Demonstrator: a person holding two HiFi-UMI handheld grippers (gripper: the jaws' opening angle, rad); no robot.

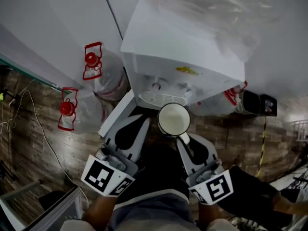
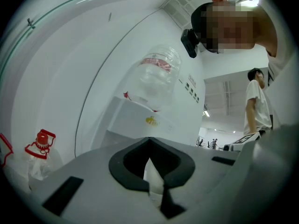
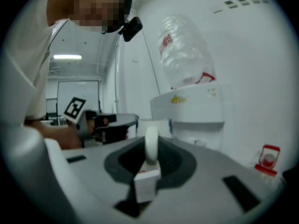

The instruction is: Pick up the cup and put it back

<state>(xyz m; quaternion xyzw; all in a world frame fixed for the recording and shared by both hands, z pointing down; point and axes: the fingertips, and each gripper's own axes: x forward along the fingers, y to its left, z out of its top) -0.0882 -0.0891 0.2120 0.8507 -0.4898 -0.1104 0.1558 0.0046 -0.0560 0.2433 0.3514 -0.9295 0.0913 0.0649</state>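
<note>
In the head view a white cup [image 1: 173, 119] hangs just in front of the white water dispenser [image 1: 183, 57], below its grated drip tray [image 1: 161, 98]. My right gripper [image 1: 184, 139] is shut on the cup's handle [image 3: 151, 143], which stands edge-on between the jaws in the right gripper view, with a small white block [image 3: 147, 181] below it. My left gripper [image 1: 140, 123] sits beside the cup on its left, jaws together and nothing held. Seen from the left gripper [image 2: 149, 141], its jaws meet at the tip, and the dispenser [image 2: 140, 120] lies ahead.
A large clear water bottle [image 2: 156, 78] sits upside down on the dispenser. Two spare bottles with red caps [image 1: 91, 59] [image 1: 67, 108] stand to its left on the wooden floor. Black boxes [image 1: 260, 103] sit at the right. A person [image 2: 257, 101] stands in the background.
</note>
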